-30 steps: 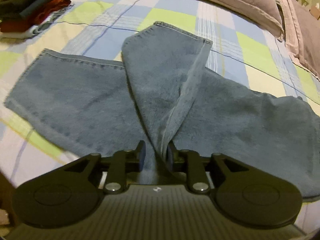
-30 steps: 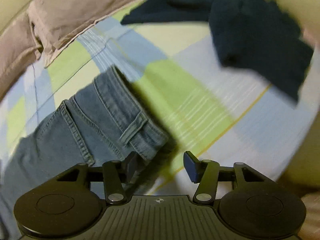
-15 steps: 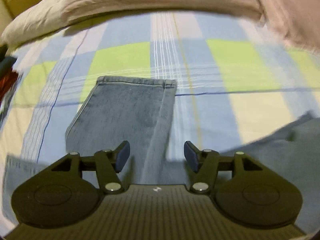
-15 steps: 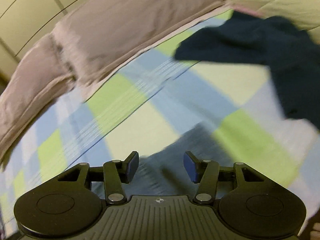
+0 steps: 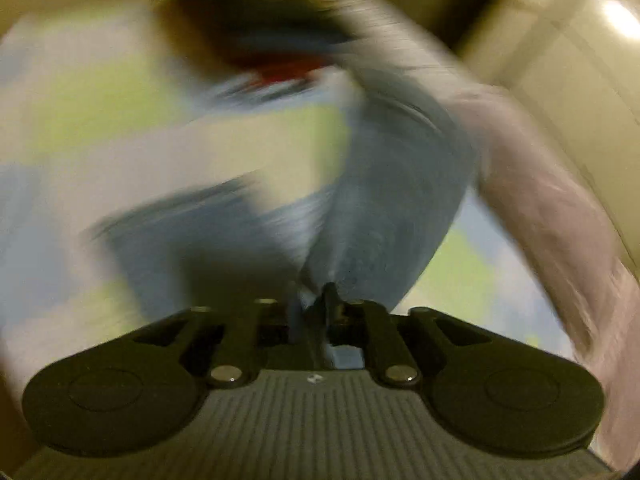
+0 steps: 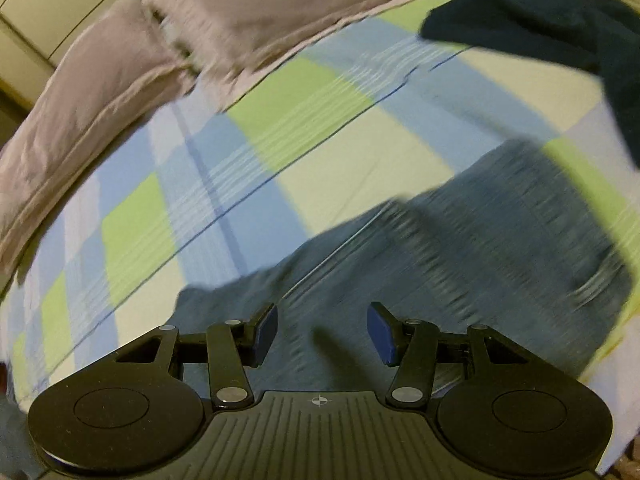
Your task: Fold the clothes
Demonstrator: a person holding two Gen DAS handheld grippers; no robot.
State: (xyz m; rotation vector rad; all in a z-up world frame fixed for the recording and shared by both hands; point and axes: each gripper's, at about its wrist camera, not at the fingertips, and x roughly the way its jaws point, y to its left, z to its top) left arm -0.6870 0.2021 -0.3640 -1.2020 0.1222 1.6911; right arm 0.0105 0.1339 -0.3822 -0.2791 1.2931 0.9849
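The blue jeans (image 5: 392, 200) show as a blurred fold of denim rising from my left gripper (image 5: 316, 308), which is shut on the fabric. The left wrist view is heavily motion-blurred. In the right wrist view the jeans (image 6: 460, 248) lie on the checked bedsheet (image 6: 280, 120), spreading under and ahead of my right gripper (image 6: 322, 332). That gripper is open, with nothing between its fingers, and hovers over the denim.
Grey pillows (image 6: 100, 80) line the far edge of the bed. A dark navy garment (image 6: 560, 28) lies at the upper right. The left wrist view shows a blurred stack of dark and red clothes (image 5: 272, 52) and a pillow (image 5: 560, 208) on the right.
My left gripper, open over a jeans leg half a second ago, has shut on denim and is swinging fast. The right gripper stays open; more of the jeans now lies under it.
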